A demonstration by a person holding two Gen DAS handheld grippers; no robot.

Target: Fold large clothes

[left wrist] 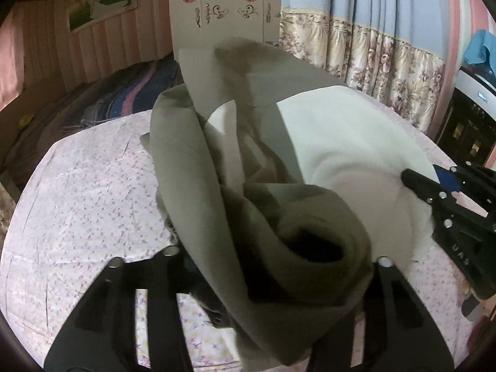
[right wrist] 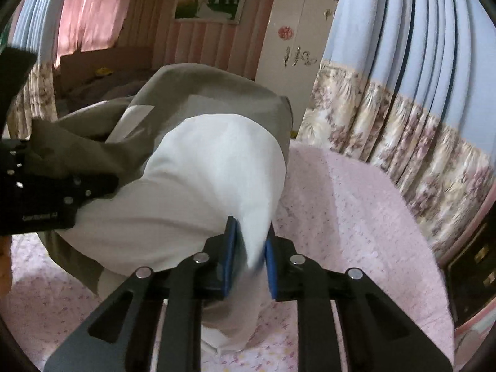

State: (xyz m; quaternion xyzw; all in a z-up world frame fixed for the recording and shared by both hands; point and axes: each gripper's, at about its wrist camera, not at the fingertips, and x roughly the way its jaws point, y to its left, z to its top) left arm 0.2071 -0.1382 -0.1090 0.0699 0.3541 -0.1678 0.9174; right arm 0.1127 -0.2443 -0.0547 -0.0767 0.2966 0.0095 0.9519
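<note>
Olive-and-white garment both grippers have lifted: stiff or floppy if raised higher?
Probably floppy: the olive-and-white fabric garment twists and sags in loose folds between the left gripper and right gripper. It likely bunches rather than hangs flat, given the rolled olive folds at the left gripper. The pinch looks narrow, so slipping is possible.

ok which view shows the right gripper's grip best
The right wrist view: the blue pads of the right gripper pinch the garment's white fabric. The left wrist view shows it only side-on, at the edge.

A bed (left wrist: pixel 77 192) under a pink flowered sheet (right wrist: pixel 356 217) carries the olive-and-white garment (left wrist: pixel 341 142), part lifted, part resting on it.
</note>
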